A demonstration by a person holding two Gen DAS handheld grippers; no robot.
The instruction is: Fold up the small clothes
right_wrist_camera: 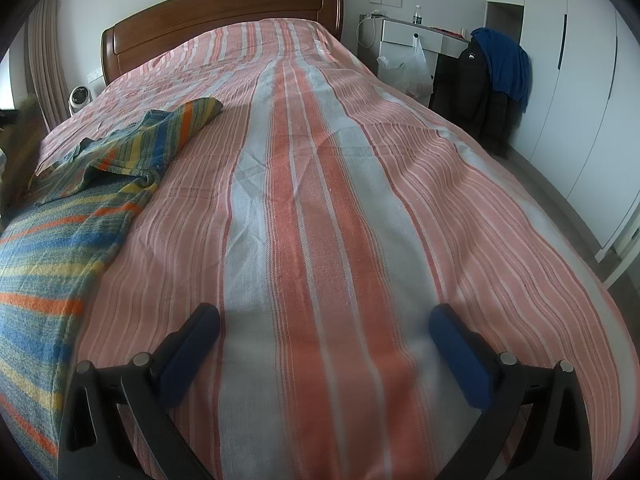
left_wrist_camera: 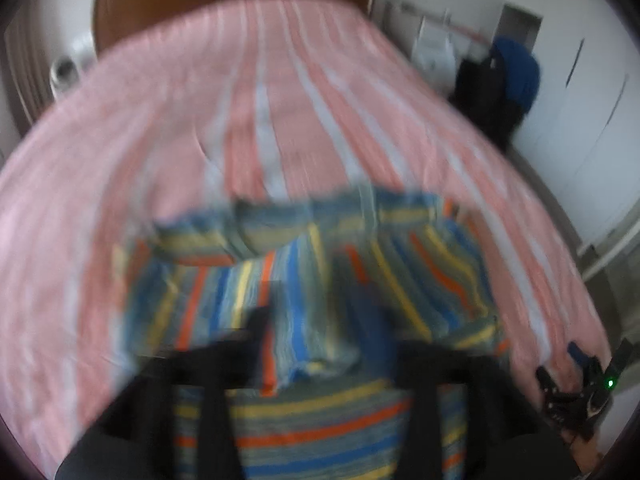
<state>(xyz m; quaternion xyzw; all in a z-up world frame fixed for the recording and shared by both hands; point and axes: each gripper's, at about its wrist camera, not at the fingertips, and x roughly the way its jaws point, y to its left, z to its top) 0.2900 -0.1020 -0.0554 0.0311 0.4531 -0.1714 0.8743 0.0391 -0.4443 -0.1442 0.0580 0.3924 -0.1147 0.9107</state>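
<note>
My right gripper (right_wrist_camera: 324,328) hangs wide open over the bedspread (right_wrist_camera: 320,200), nothing in it. Left gripper (left_wrist_camera: 320,332) blurred above the striped shirt (left_wrist_camera: 304,280); can't tell its grip.

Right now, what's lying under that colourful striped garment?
The striped garment lies on the pink striped bedspread, which shows all around it. Whether anything else sits beneath the cloth cannot be seen; it is covered.

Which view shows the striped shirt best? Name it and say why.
The right wrist view: the shirt is sharp there, lying rumpled on the bed's left side, though the frame edge cuts it off. The left wrist view shows the shirt closer and centred, but motion-blurred and partly hidden by the left gripper.
</note>
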